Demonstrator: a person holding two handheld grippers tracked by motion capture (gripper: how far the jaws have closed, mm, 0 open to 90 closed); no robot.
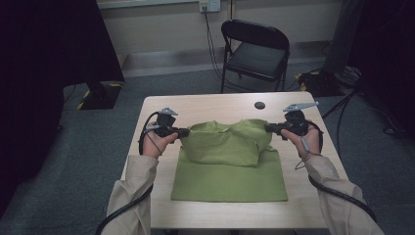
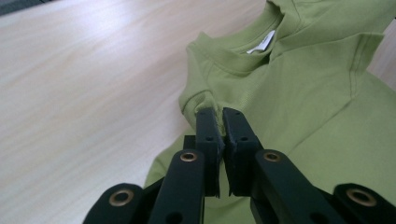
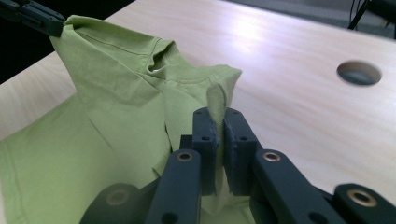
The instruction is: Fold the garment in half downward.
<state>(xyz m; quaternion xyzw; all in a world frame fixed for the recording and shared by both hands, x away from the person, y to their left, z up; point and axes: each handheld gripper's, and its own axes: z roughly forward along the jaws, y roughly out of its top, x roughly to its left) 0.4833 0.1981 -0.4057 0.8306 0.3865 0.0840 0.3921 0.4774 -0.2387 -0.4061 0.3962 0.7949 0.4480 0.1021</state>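
A light green cotton T-shirt [image 1: 229,166] lies on the pale wooden table [image 1: 298,196], its lower half spread flat toward the near edge and reaching close to that edge, while its upper part is lifted off the surface and folded forward over the middle of the cloth. The left gripper [image 1: 185,132], a black two-jaw tool held in the person's left hand [image 1: 159,142], sits above the left side of the table, just past its middle toward the far edge; in the left gripper view its jaws are pressed nearly together on a bunched fold of the green fabric [image 2: 205,105] at the shirt's shoulder, beside the ribbed collar with its small white label [image 2: 261,43]. The right gripper [image 1: 268,128], held in the right hand [image 1: 304,139], mirrors it near the right side of the table, and in the right gripper view its jaws are likewise clamped tight on a thin upright edge of the cloth [image 3: 217,100] (the other shoulder, by the look of the seams). Between the two grippers the raised fabric hangs in a shallow sag with the collar at the centre. A small dark round hole [image 1: 260,105] is set in the tabletop near the far edge, well apart from the shirt. Beyond the far edge a black folding chair [image 1: 254,51] stands on the grey floor
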